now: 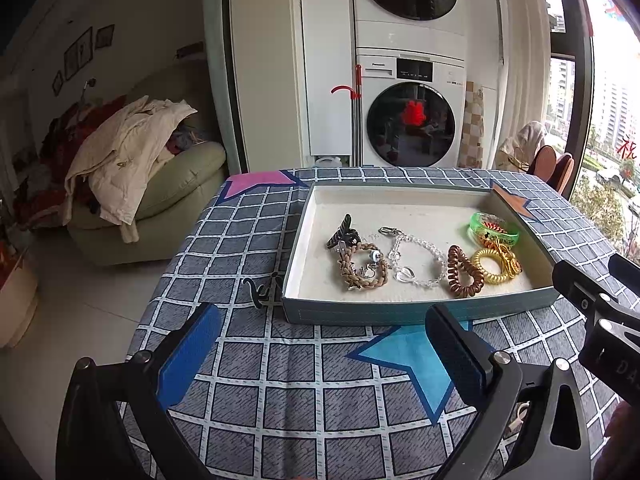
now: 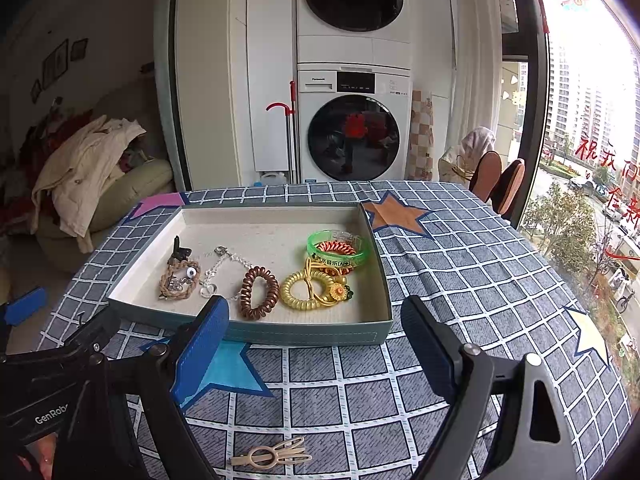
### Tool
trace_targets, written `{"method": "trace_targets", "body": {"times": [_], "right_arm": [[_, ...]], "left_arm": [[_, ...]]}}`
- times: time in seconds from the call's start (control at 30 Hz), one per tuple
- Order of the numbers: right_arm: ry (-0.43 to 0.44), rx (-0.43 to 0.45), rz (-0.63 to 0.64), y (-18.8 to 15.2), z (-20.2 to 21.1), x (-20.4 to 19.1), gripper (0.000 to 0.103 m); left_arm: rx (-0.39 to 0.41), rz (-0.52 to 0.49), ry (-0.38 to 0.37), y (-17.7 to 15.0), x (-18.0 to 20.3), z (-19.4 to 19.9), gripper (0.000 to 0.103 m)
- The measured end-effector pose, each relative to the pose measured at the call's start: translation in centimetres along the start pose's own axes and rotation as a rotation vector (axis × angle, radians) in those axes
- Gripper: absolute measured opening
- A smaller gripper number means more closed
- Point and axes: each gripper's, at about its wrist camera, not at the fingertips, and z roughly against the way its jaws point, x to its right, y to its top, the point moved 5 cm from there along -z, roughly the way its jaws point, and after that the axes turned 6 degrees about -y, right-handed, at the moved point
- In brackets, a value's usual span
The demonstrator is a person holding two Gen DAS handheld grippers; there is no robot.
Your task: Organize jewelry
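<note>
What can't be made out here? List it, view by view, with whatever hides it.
- Right wrist view: part of the crystal bracelet sits behind the right gripper finger.
- Right wrist view: the beige hair clip is absent from the left wrist view.
- Left wrist view: the black clip outside the box is too small to identify.
- Left wrist view: the green bangle print is unreadable.

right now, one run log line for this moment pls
left tool open, empty | right tool open, empty | tray holds bracelets, coil ties | beige clip on tablecloth, outside tray
</note>
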Motion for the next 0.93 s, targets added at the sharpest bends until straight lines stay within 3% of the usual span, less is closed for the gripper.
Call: {"method": "trace_targets", "body": {"times": [0.93], "right_arm": [[0.002, 0.001, -0.002, 0.06, 0.13, -0.07, 0.090]], "left_arm": [[-0.012, 0.017, -0.014, -0.09, -0.14, -0.10, 0.103]]}}
